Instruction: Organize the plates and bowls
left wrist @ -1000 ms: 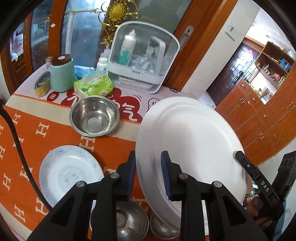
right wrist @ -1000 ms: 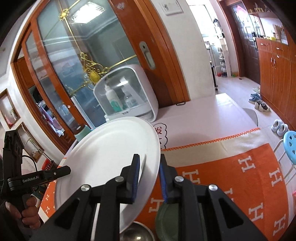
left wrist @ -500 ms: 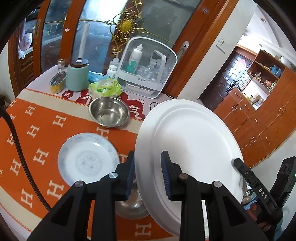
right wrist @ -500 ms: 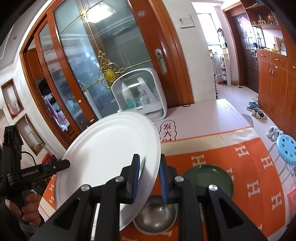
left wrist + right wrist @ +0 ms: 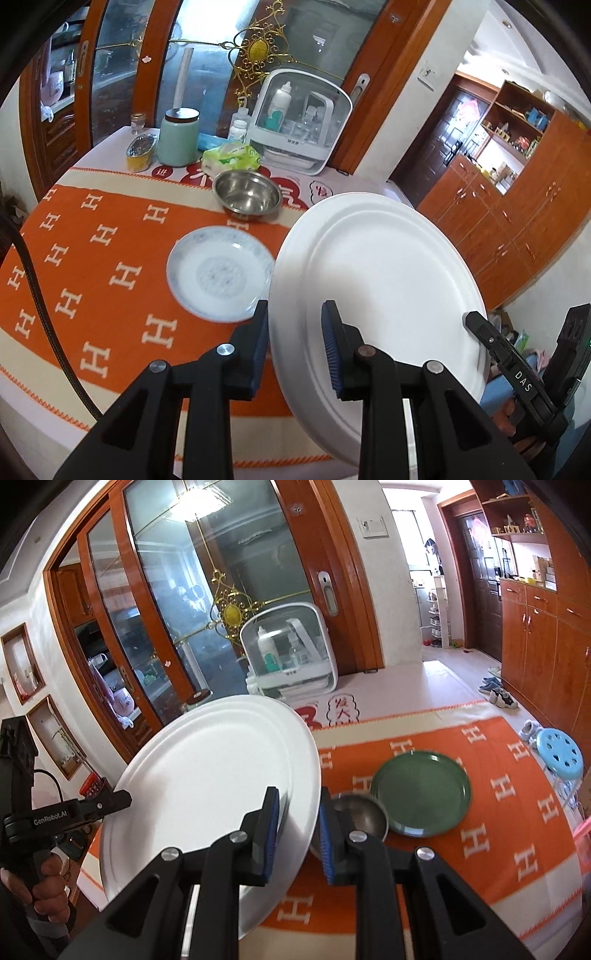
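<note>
A large white plate (image 5: 380, 273) is held in the air above the table, gripped by both grippers at opposite rims. My left gripper (image 5: 295, 343) is shut on its near-left rim. My right gripper (image 5: 297, 830) is shut on the plate's (image 5: 218, 775) right rim. On the orange cloth lie a small blue-patterned plate (image 5: 219, 273), a steel bowl (image 5: 246, 195), a green plate (image 5: 421, 794) and a second steel bowl (image 5: 364, 818) beside it, partly hidden by my right fingers.
A white dish cabinet (image 5: 301, 122) stands at the table's back, with a green jar (image 5: 178, 138), a tin (image 5: 140, 151) and a tissue pack (image 5: 231, 158) beside it. A blue stool (image 5: 559, 753) stands off the table's right side.
Both grippers have lifted the white plate higher and pulled back from the table. More of the table shows, including the green plate and the steel bowl beneath.
</note>
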`<control>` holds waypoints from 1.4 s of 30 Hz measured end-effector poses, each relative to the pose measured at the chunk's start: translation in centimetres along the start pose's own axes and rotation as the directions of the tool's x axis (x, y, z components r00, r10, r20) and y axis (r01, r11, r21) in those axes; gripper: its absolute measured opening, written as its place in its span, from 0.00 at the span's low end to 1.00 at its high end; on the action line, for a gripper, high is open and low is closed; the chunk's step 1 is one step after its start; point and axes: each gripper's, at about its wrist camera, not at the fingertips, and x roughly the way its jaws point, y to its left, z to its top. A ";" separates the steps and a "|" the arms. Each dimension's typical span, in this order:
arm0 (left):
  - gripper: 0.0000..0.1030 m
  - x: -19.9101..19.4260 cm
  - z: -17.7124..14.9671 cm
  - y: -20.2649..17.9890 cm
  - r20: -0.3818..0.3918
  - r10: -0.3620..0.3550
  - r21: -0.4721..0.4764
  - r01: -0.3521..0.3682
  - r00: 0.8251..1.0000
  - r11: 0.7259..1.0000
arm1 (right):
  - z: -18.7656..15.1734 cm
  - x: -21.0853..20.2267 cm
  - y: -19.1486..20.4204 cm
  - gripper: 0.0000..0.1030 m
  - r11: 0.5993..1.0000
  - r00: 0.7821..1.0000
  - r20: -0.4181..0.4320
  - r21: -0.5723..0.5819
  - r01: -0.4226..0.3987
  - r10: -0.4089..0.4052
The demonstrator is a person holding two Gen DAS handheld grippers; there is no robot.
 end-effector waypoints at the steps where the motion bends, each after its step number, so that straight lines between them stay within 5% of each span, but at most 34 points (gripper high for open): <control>1: 0.25 -0.2 -0.5 0.3 -0.006 0.001 0.007 -0.001 1.000 1.000 | -0.7 -0.3 0.3 0.19 1.000 1.000 -0.006 0.001 0.009 -0.009; 19: 0.26 2.3 -9.0 2.5 -0.183 0.016 0.106 0.004 0.983 0.994 | -9.4 -0.6 2.1 0.22 0.977 0.962 -0.177 -0.084 0.194 -0.207; 42: 0.26 9.1 -14.6 1.3 -0.367 0.062 0.163 -0.002 0.928 0.987 | -14.0 3.6 -2.2 0.24 0.953 0.887 -0.348 -0.121 0.277 -0.302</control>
